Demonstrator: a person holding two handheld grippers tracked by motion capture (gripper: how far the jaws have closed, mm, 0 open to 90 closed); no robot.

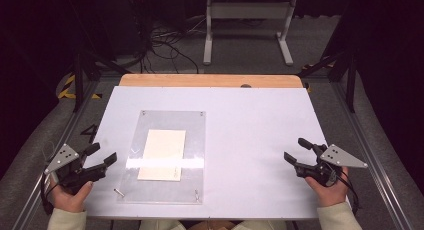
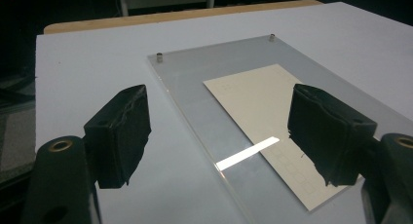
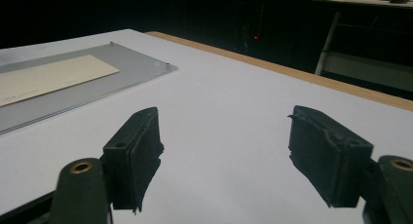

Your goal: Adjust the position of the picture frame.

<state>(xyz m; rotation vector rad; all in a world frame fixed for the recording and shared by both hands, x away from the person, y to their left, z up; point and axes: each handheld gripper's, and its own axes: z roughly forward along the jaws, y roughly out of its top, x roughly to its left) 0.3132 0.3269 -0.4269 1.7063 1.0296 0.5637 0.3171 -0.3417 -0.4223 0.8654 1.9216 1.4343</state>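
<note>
Here, left gripper (image 1: 102, 156) hovers just beside clear acrylic plate (image 1: 192, 135), jaws apart, empty. Right gripper (image 1: 296, 150) well apart over bare white table (image 1: 250, 120), jaws apart, empty. Cream card (image 1: 162, 154) lies under plate, likely pinned flat by corner pegs.

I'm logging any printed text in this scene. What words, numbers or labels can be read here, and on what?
Nothing can be read.
The cream card under the clear acrylic sheet bears faint printed marks and small boxes, too small and blurred to read.
The white table bears no text.
</note>
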